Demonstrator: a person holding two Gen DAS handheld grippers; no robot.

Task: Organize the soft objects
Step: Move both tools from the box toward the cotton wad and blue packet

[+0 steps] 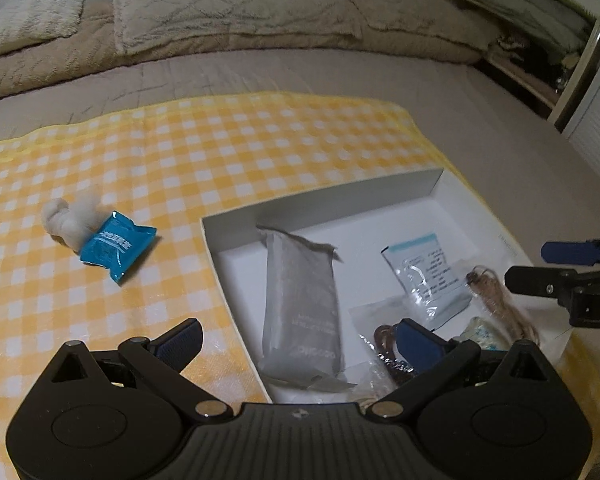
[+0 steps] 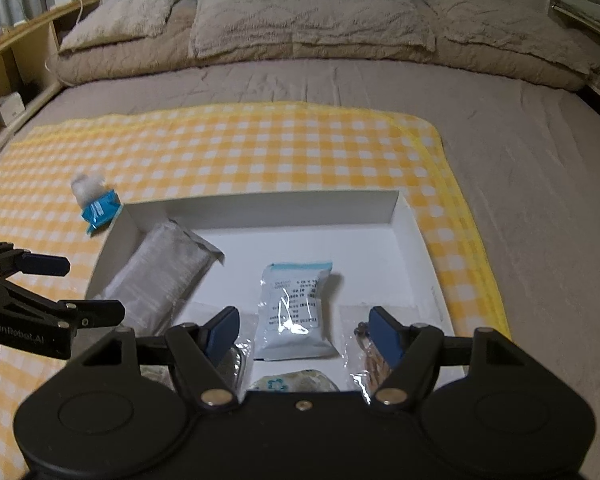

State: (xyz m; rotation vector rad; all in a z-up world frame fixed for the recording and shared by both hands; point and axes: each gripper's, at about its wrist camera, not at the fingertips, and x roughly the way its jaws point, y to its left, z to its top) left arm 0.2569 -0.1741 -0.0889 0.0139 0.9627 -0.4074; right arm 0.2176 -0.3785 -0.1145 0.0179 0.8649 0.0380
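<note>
Left wrist view: left gripper (image 1: 296,344) jaws apart, holding nothing, over white box (image 1: 420,184) near edge; right gripper (image 2: 304,330) also apart. 2 items remain outside — blue packet (image 1: 116,249) and white soft roll (image 1: 62,222), ahead-left. Reach there, pinch packet mid-body.

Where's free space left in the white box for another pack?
Free: the back strip of the white box, between its far wall and the white-blue pouch, plus the right side beside that pouch. Crowded: the near edge, with clear bags and the grey pack along the left wall.
</note>
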